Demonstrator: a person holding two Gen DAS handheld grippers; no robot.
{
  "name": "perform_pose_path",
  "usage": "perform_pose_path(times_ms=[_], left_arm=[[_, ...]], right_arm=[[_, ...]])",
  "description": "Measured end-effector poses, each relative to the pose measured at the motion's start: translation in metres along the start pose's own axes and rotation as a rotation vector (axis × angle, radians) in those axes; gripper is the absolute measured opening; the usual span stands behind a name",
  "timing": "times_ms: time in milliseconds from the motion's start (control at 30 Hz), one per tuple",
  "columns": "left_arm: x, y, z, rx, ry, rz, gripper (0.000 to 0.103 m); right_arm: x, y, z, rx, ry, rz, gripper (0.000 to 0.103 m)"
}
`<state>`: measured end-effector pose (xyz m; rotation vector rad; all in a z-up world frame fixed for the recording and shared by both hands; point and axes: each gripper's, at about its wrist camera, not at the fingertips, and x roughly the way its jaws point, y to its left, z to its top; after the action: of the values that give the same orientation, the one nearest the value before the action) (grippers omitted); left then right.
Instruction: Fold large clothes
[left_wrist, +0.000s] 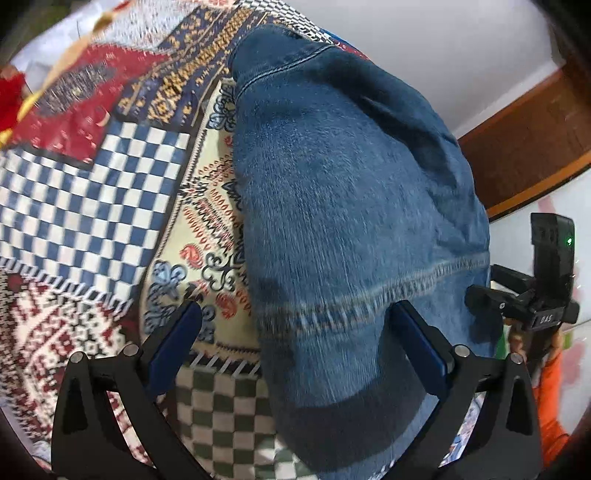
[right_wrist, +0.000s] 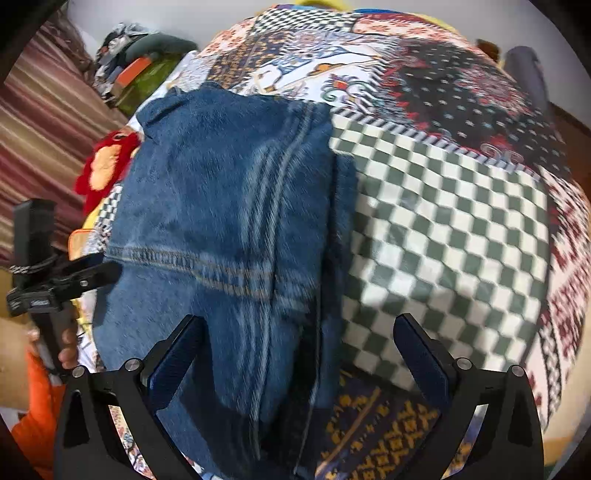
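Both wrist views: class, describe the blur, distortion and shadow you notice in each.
Left wrist view: fisheye curves the patchwork bedspread; jeans are motion-smeared, with a shadow near the open left gripper. Right wrist view: the same bulging, streaked denim, and blurred green checks beyond the open right gripper.

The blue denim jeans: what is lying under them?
The blue denim jeans lie on a patchwork bedspread of checkered and ornamental patches. Whatever is directly beneath the denim is covered and cannot be seen.

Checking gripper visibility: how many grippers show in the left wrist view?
2. The left gripper fills the bottom, jaws open around the jeans. The right gripper pokes in at the right edge, partly hidden by denim.
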<state>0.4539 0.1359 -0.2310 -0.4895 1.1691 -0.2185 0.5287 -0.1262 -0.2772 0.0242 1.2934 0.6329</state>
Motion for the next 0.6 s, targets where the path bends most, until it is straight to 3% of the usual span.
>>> perform_pose_path(times_ms=[167,267,433,500,600], left_arm=[[0.020,0.004,0.015,-0.029,0.040,-0.098,0.103],[0.030,0.005,0.023,-0.060,0.052,-0.141,0.103],[0.039,-0.001,0.031,-0.063,0.035,-0.173,0.103],[0.040,-0.008,0.032,-0.048,0.020,-0.190,0.101],[0.041,-0.022,0.035,-0.036,0.003,-0.156,0.092]], right_arm=[[0.026,-0.001,0.022,-0.003,0.039,0.057,0.102],[0.048,-0.004,0.031,0.051,0.089,0.157,0.102],[0.058,0.003,0.037,0.048,0.075,0.195,0.103],[0.059,0.000,0.037,0.081,0.059,0.219,0.101],[0.056,-0.004,0.038,0.132,0.034,0.251,0.086]])
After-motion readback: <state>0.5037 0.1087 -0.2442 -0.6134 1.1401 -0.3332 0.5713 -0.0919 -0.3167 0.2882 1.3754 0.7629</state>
